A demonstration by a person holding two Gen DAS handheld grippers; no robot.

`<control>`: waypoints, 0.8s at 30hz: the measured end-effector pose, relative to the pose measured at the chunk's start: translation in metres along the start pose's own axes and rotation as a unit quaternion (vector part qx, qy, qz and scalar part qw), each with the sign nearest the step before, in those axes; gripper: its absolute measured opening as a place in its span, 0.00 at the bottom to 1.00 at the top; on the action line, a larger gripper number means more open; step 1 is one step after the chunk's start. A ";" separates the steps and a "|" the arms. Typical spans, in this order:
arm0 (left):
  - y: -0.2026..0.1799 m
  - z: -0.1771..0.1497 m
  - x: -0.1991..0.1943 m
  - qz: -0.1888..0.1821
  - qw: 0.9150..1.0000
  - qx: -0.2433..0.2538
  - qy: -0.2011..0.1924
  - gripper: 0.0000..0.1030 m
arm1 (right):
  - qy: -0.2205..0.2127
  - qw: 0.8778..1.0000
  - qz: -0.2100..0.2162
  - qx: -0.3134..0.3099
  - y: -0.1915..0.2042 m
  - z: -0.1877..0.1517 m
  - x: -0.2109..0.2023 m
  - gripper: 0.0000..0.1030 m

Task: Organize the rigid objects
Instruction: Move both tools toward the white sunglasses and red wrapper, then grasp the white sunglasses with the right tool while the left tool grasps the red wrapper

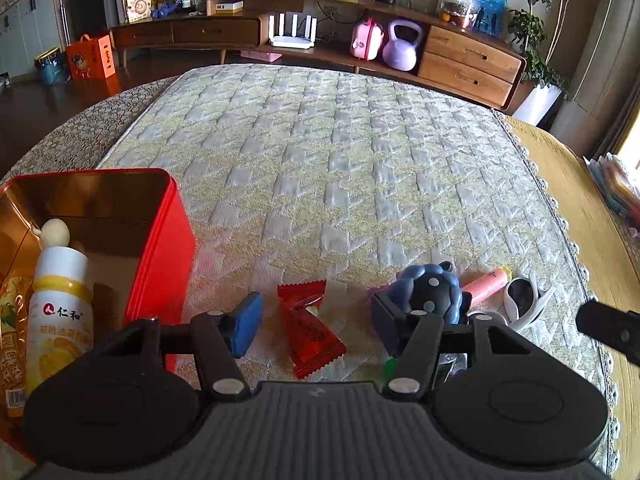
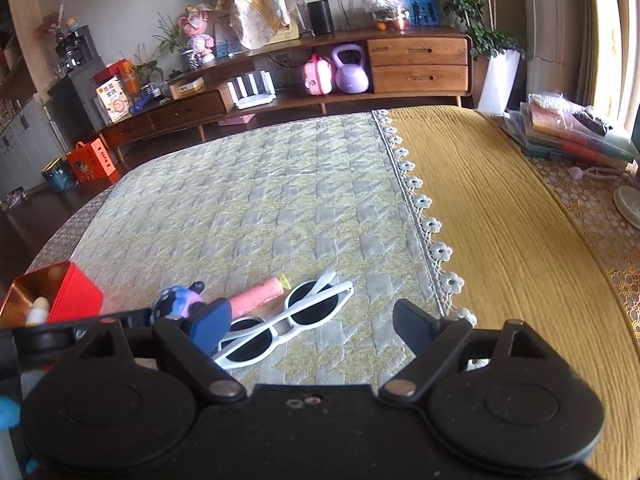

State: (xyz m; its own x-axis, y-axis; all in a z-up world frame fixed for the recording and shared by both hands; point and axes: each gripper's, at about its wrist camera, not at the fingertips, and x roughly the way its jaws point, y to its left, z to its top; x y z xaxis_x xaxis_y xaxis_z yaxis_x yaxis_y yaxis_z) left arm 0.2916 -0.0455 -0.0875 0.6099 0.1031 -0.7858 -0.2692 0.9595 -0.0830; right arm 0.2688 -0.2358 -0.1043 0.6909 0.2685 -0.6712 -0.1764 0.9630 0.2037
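A red tin box (image 1: pixel 160 248) stands open at the left on the quilted mat; it holds a white bottle (image 1: pixel 60 304) and a yellow packet (image 1: pixel 12 336). My left gripper (image 1: pixel 316 328) is open, with a red candy wrapper (image 1: pixel 312 336) lying between its fingers. A blue toy (image 1: pixel 432 292), a pink tube (image 1: pixel 484 286) and white sunglasses (image 1: pixel 524 300) lie to the right. My right gripper (image 2: pixel 312 328) is open over the white sunglasses (image 2: pixel 288 320). The pink tube (image 2: pixel 256 298), the blue toy (image 2: pixel 176 300) and the red tin box (image 2: pixel 76 296) show to its left.
The quilted mat (image 1: pixel 320 168) covers the bed, with a yellow blanket (image 2: pixel 500 232) on the right. A wooden sideboard (image 1: pixel 460 60) with a purple kettlebell (image 1: pixel 402 46) stands behind. Stacked books and packets (image 2: pixel 568 132) lie at the far right.
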 end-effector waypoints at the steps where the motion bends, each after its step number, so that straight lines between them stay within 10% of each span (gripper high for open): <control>1: 0.000 -0.001 0.001 0.001 1.000 0.000 0.001 0.57 | 0.004 1.000 -0.004 0.005 -0.001 0.001 0.004 0.76; 24: -0.003 -0.007 0.014 0.018 0.999 0.036 -0.013 0.30 | 0.043 0.996 -0.077 0.020 0.033 -0.005 0.066 0.41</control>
State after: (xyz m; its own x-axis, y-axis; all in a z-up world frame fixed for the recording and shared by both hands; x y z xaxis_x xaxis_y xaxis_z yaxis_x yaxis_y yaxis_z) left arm 0.2956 -0.0492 -0.1022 0.6205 0.1444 -0.7708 -0.2378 0.9713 -0.0096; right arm 0.3045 -0.1862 -0.1454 0.6448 0.1201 -0.7548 -0.0440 0.9918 0.1202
